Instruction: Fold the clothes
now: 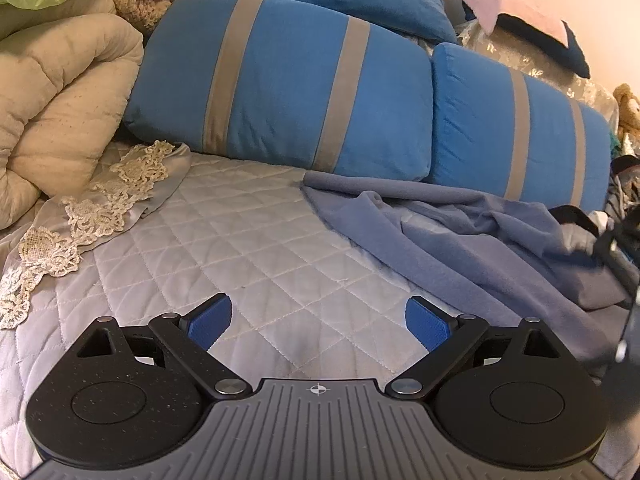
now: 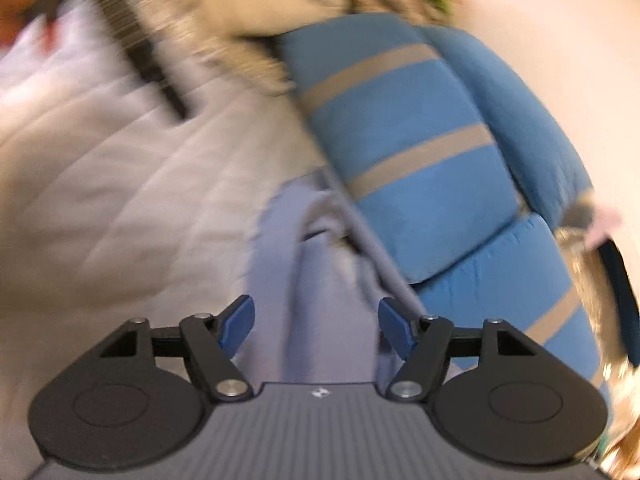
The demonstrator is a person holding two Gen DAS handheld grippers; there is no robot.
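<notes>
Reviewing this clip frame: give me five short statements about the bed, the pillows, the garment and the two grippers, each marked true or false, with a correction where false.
1. The left gripper is open with nothing between its pads. True.
2. The lilac-blue garment lies neatly folded into a square. False: it lies crumpled and spread out on the quilted bedspread.
3. The striped blue pillows carry grey bands. True.
4. The right gripper is clamped shut on the garment. False: its pads stand apart, with the garment lying beyond them, ungripped.
5. A lace-edged cloth lies on the bed near the rolled beige quilt. True.
</notes>
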